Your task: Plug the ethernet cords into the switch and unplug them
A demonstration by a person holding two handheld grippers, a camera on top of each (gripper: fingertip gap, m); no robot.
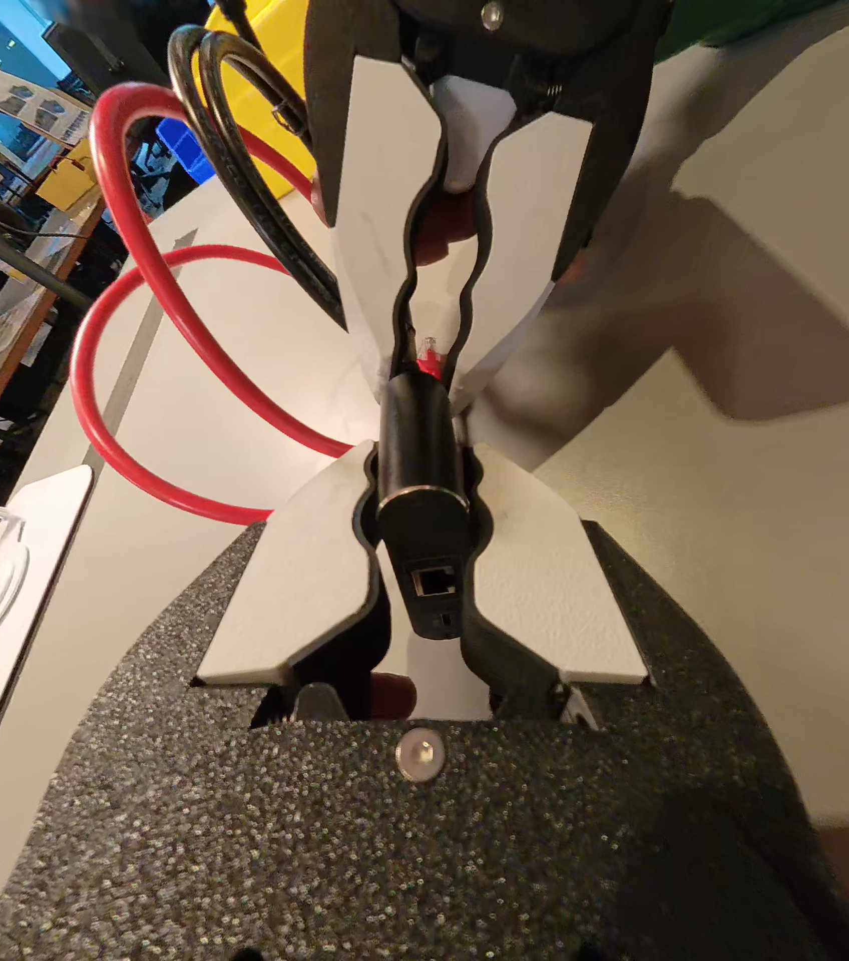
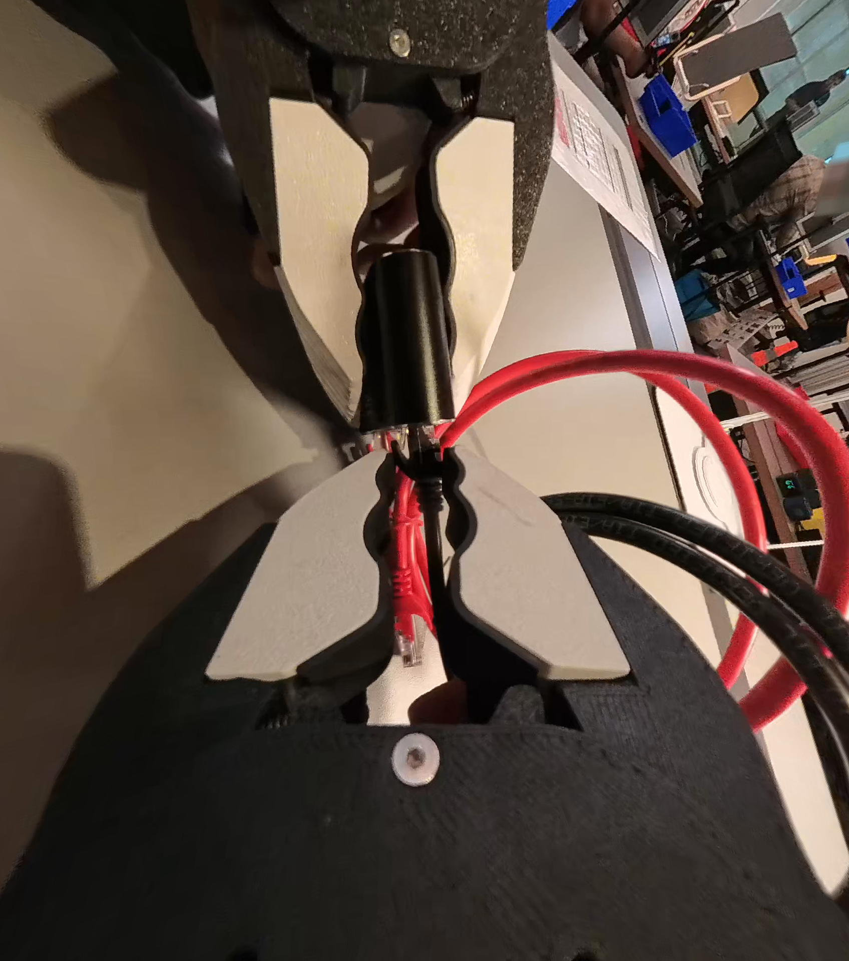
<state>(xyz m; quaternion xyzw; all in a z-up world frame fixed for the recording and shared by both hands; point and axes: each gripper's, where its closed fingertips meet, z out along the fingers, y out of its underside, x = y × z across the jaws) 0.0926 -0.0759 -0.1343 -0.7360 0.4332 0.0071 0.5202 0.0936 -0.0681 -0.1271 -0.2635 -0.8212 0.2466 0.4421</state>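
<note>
At the left of the left wrist view, a red cord (image 1: pixel 100 333) and a black cord (image 1: pixel 256 171) loop above the pale worktop (image 1: pixel 724 572). In the centre, the left tool (image 1: pixel 420 530) is clamped round the switch (image 1: pixel 420 468), a small black cylinder whose long axis runs straight away from the camera, one empty port facing back. Opposite, at upper centre, the right tool (image 1: pixel 430 359) meets it nose to nose. In the right wrist view the right tool (image 2: pixel 414 468) is closed on the black cord's plug boot, at the switch's near face; a loose red plug (image 2: pixel 407 639) lies between its fingers. Both tools are level and coaxial, so any pull should run along that axis.
</note>
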